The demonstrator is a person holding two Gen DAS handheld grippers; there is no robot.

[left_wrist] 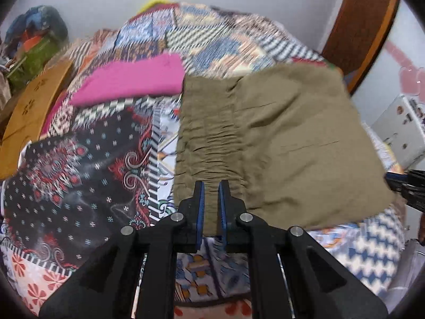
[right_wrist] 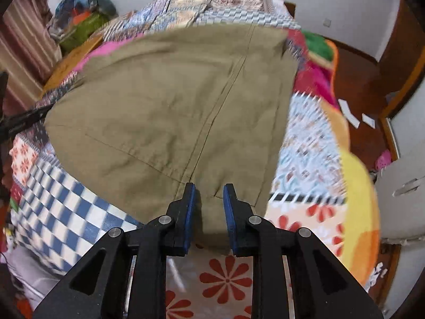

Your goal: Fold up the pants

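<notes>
Pants (left_wrist: pixel 287 138) lie folded compact on the bed (left_wrist: pixel 93 172); left tool (left_wrist: pixel 211 186) and right tool (right_wrist: pixel 209 188) narrowly parted, gripping nothing; maybe one fold left.

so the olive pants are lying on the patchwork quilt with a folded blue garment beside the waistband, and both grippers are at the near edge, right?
One thing is off: the folded garment beside the waistband is pink, not blue, as the left wrist view shows. The olive pants do lie on the patchwork quilt, with the left gripper and right gripper at the near edge.

Even, soft indoor light with no glare and only faint shadows. Both views are smeared by motion blur, worst on the bed's quilt (left_wrist: pixel 87 175) toward its far edge. Fisheye bending curves the borders, with dark vignetted corners.
</notes>
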